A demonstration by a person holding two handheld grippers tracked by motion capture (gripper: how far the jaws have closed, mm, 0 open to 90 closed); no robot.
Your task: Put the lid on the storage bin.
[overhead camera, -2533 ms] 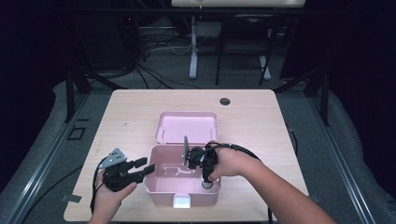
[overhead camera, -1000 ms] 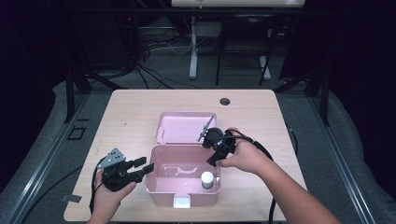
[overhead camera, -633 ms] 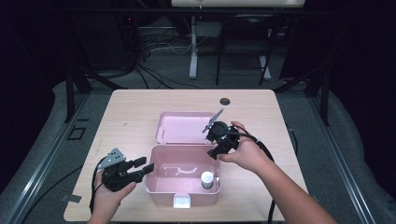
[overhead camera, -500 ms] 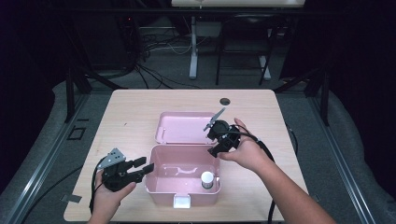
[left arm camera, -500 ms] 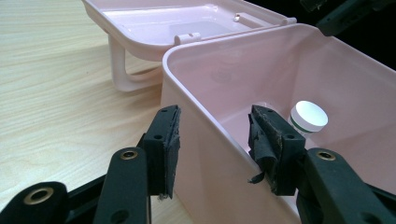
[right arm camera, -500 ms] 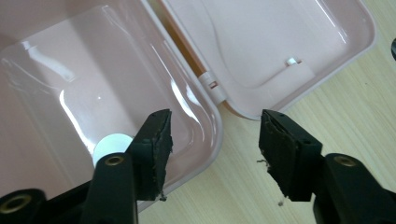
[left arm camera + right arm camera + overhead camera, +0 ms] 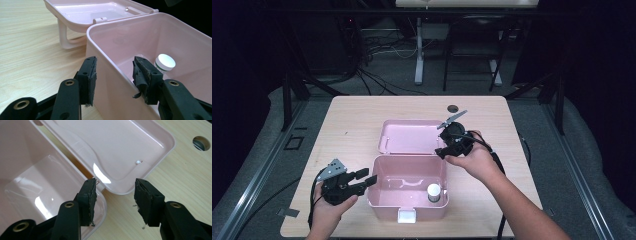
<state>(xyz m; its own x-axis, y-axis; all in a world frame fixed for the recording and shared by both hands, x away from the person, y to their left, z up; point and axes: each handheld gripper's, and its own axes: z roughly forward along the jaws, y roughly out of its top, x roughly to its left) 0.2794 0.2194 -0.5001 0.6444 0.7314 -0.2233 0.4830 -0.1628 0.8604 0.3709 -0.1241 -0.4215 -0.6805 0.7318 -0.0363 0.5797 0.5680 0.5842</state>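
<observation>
An open pink box (image 7: 408, 202) stands near the table's front, its lid (image 7: 409, 136) laid back flat behind it. A small bottle with a white cap (image 7: 433, 191) stands inside at the front right corner. My left gripper (image 7: 367, 181) straddles the box's left wall (image 7: 112, 82), one jaw outside and one inside, with space showing beside the pads. My right gripper (image 7: 443, 149) hovers over the box's back right corner and the lid's corner (image 7: 120, 147). Its jaws have just been closing but still stand apart, with nothing between them.
A round cable hole (image 7: 453, 108) sits in the tabletop behind the lid. A white latch (image 7: 407, 216) hangs on the box's front. Bare wood lies to the left and right of the box. Beyond the table's far edge are desk legs and cables on the floor.
My right gripper has risen out of the box, leaving the bottle inside, and moved back toward the lid's right corner. My left gripper and the box have stayed still.
</observation>
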